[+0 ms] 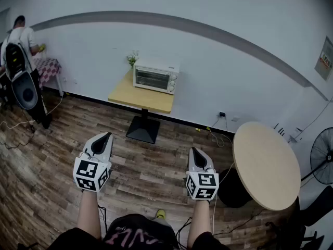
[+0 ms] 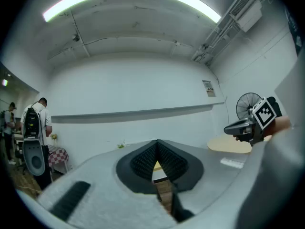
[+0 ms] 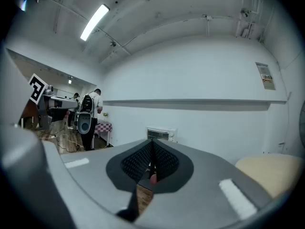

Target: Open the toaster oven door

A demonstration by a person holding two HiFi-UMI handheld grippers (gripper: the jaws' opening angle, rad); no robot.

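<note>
At the upper left of the head view a person [image 1: 21, 35] stands by the wall, back turned, next to a small table with a checked cloth [image 1: 48, 67]. Lower down, left of centre, the left gripper [image 1: 107, 136] is held level over the wood floor [image 1: 52, 191]. Its fingers [image 2: 142, 160] are pressed together at the tips with nothing between them.

Above the middle of the frame, well apart from both grippers, the toaster oven [image 1: 156, 77] sits on a square table [image 1: 135, 97] against the white wall, towards the table's back right part. Its door [image 1: 151, 80] is shut, flat against the front. A small plant [image 1: 132, 59] stands just beside the oven on its left.

Right of centre, the right gripper [image 1: 193, 150] is held level too, its fingers [image 3: 136, 162] closed tip to tip and empty. In the right gripper view the toaster oven shows just above the fingertips, far off by the wall.

Further right, a round table [image 1: 266, 163] stands near the right gripper, and a fan [image 1: 322, 163] stands at the right edge of the frame.
</note>
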